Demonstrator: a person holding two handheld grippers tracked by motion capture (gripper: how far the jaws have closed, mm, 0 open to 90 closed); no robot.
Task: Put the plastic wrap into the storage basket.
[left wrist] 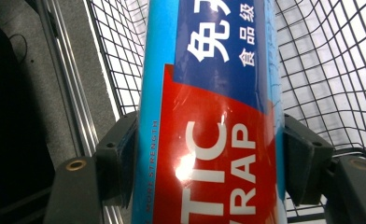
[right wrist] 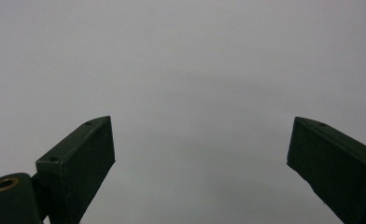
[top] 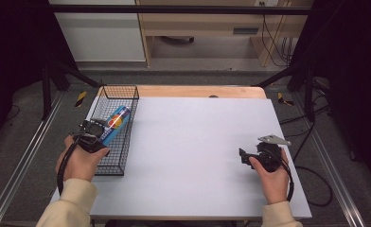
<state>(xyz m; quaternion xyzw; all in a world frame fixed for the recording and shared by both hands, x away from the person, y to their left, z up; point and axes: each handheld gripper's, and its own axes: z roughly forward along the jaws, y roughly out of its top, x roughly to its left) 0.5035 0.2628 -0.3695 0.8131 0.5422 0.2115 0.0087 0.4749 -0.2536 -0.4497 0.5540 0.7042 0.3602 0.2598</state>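
**My table and what sits on it**

I work at a table (top: 198, 142) with a pale grey top; a strip of bare wood shows along its far edge. A black wire basket (top: 127, 101) stands directly on its left edge, running from the far corner toward me. The grey surface spreads plain and smooth under my right gripper view (right wrist: 186, 70).

I work in a lab: black curtains (top: 13, 42), floor rails (top: 25, 156), trailing cables (top: 280, 38), a bare white table (top: 198, 151).
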